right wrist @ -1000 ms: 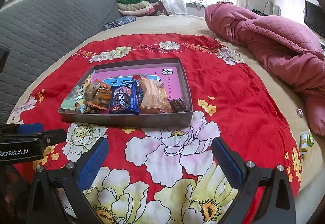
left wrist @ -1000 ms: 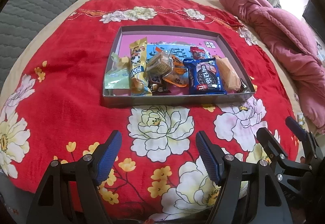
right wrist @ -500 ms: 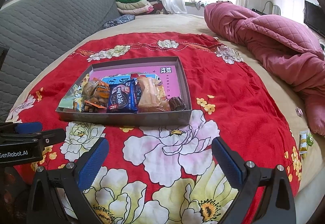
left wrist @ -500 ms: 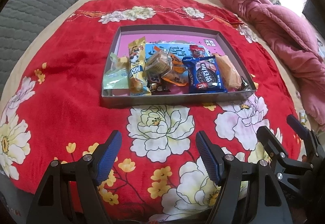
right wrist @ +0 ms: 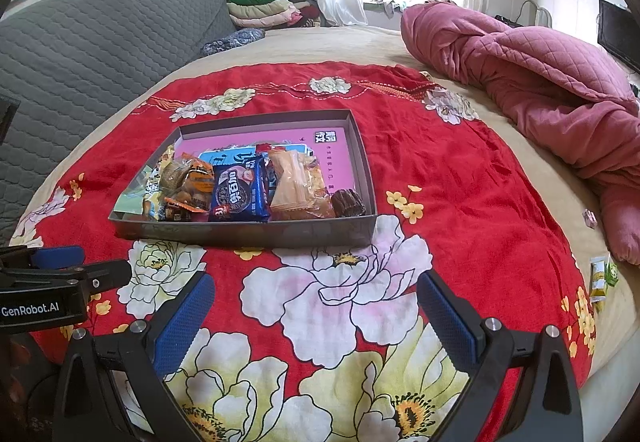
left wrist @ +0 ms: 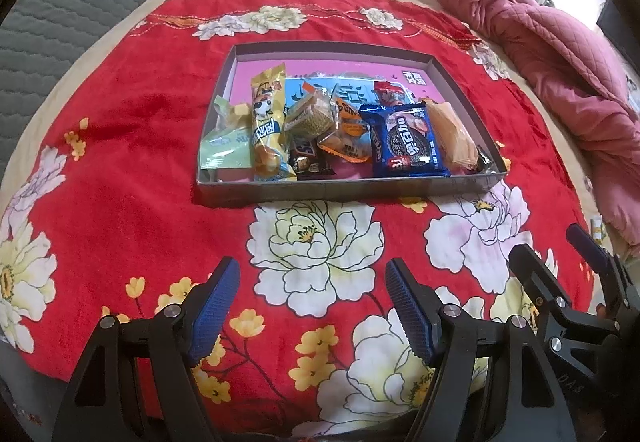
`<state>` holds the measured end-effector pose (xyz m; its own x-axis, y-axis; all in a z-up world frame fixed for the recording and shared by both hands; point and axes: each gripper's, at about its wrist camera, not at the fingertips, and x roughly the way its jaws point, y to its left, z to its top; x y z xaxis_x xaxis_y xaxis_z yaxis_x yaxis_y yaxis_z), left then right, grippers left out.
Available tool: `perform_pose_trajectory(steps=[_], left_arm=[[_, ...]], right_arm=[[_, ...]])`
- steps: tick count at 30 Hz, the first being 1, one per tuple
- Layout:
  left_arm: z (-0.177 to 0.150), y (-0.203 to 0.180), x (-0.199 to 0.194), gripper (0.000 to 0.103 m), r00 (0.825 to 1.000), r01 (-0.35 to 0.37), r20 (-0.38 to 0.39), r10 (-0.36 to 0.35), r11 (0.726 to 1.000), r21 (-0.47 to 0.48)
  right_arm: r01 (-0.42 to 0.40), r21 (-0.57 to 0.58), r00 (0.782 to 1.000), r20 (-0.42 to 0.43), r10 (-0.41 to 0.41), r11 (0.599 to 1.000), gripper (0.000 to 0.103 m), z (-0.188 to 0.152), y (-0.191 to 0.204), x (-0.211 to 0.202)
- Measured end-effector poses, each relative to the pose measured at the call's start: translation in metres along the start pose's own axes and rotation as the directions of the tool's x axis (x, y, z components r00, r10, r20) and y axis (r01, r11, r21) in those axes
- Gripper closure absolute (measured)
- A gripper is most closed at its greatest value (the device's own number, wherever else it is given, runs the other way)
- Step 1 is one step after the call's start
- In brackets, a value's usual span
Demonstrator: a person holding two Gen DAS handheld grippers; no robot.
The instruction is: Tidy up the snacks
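Note:
A grey box tray point(left wrist: 348, 191) point(right wrist: 244, 230) sits on a red flowered blanket point(left wrist: 132, 129) and holds several snack packs in a row along its near side. Among them are a blue cookie pack point(left wrist: 408, 145) point(right wrist: 238, 195), a yellow tall pack point(left wrist: 268, 129), a pale green pack point(left wrist: 224, 139), an orange pack point(left wrist: 346, 137) point(right wrist: 192, 181) and a tan wafer pack point(left wrist: 454, 133) point(right wrist: 296, 185). A brown chocolate piece point(right wrist: 349, 201) lies in the near right corner. My left gripper point(left wrist: 312, 302) is open and empty, short of the tray. My right gripper point(right wrist: 316, 318) is open and empty too.
A pink quilted duvet point(right wrist: 540, 89) lies bunched at the right. A grey quilted cover point(right wrist: 80, 53) rises at the left. Folded clothes point(right wrist: 264, 5) are stacked at the far back. Small green-yellow packs point(right wrist: 602, 276) lie on the beige sheet at the right edge.
Both grippers stay open and empty. The views have shifted slightly, with the tray a little nearer and lower in the right wrist view. Nothing in the tray has moved.

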<state>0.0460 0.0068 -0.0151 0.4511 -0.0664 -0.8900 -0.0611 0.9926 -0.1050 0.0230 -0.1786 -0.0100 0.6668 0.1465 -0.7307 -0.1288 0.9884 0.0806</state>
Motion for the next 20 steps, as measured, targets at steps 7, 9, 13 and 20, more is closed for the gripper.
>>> perform_pose_trajectory(steps=[7, 9, 13, 20], left_arm=[[-0.001, 0.005, 0.012, 0.027, 1.000, 0.009, -0.019, -0.009, 1.000, -0.019], [0.000, 0.008, 0.016, 0.027, 1.000, 0.015, -0.020, -0.016, 0.999, -0.034], [0.001, 0.014, 0.027, 0.027, 0.999, 0.023, -0.024, -0.024, 0.998, -0.053], [0.036, 0.071, 0.024, 0.027, 0.995, -0.023, 0.092, 0.036, 0.991, -0.134]], right_arm=[[0.006, 0.032, 1.000, -0.013, -0.005, 0.999, 0.001, -0.004, -0.008, 0.006], [0.006, 0.039, 1.000, -0.016, -0.005, 0.999, 0.001, -0.004, -0.009, 0.010], [0.005, 0.065, 1.000, -0.026, -0.003, 0.998, 0.001, -0.005, -0.014, 0.016], [0.054, 0.183, 0.998, 0.007, -0.056, 0.982, 0.001, 0.015, -0.062, 0.034]])
